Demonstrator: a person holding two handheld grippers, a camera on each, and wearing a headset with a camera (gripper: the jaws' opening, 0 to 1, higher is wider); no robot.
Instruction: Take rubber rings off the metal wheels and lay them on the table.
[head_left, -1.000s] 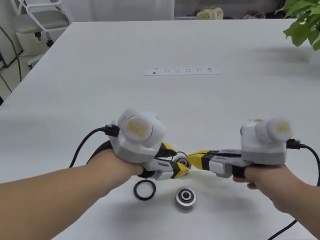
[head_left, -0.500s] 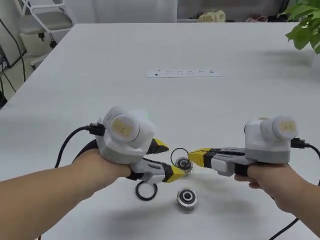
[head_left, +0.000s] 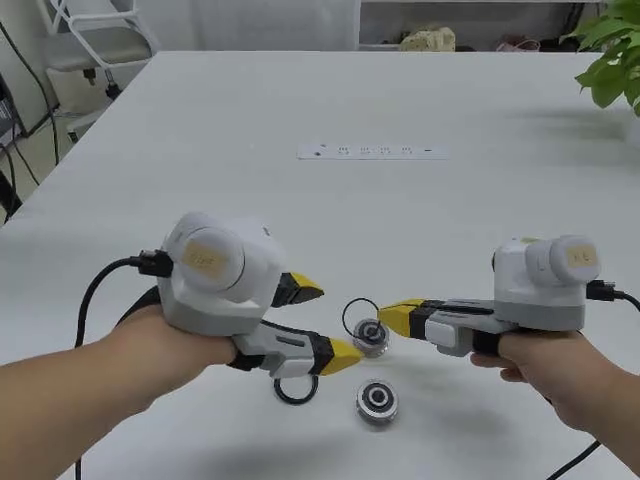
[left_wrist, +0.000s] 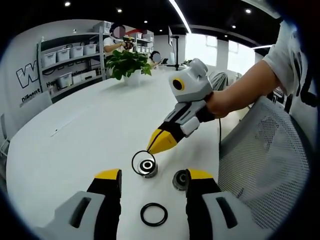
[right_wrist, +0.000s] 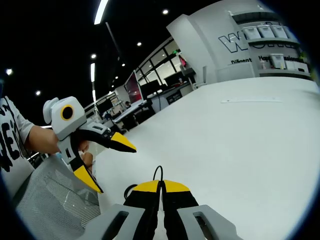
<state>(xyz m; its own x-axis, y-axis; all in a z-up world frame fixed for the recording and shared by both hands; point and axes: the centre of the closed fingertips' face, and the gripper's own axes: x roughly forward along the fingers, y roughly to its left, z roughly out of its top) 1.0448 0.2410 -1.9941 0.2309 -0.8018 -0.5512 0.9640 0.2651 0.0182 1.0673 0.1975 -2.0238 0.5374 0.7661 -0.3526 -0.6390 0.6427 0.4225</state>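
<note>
Thin rubber ring (head_left: 345, 315), likely light and floppy, pinched at its 3 o'clock edge by right gripper (head_left: 388, 318); left gripper (head_left: 338, 321) gapes wide, empty.

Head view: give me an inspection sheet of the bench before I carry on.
Surface: white table, matte, nothing spilled.
Job's things: loose ring lies flat on the table. Held ring stands up over a wheel; I cannot tell if it is fully off. Second wheel stands apart, nearer the person.
Clutter: power strip far back.
Grippers: left hand-held gripper open, holding nothing. Right hand-held gripper shut on the held ring.
Cables: black cable trails from the left gripper; right cable runs off the near edge.
Surroundings: plant, chair.
</note>
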